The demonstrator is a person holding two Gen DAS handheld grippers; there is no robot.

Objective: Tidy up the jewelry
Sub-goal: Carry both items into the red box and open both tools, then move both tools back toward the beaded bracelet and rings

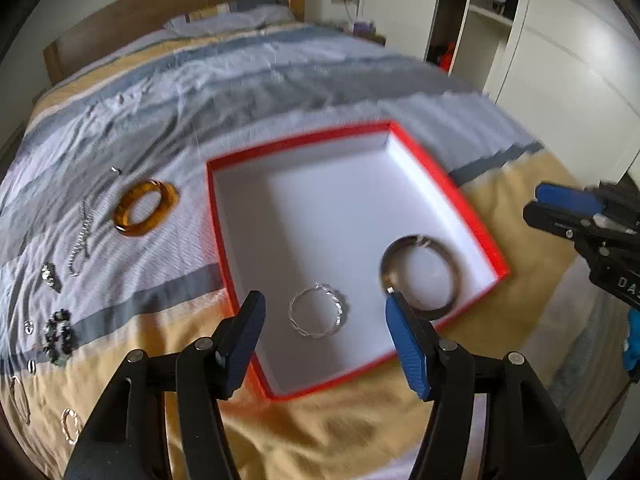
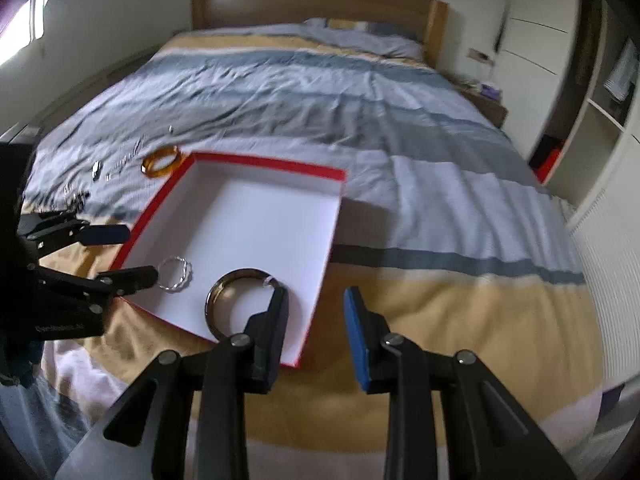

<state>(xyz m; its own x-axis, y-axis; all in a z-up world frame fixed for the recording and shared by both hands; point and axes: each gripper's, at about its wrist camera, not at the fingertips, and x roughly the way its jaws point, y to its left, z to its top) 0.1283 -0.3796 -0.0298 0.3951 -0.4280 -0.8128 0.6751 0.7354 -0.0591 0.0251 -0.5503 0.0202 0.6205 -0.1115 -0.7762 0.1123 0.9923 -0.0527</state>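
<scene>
Jewelry left to collect, led by the amber bangle (image 1: 146, 208), is seen left of the red box (image 1: 448, 176), nearer the left gripper (image 1: 325, 344), spread wide and empty; right gripper (image 2: 316, 332) likewise spread, empty.

Shiny twisted metal bangle (image 1: 318, 311), glossy amber bangle (image 1: 146, 208), matt box (image 1: 448, 184), wrinkled cloth bedspread (image 1: 200, 92).

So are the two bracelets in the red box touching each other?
Apart. The left wrist view shows white box floor between the silver twisted bracelet and the dark bangle; the right wrist view shows the same gap.
</scene>
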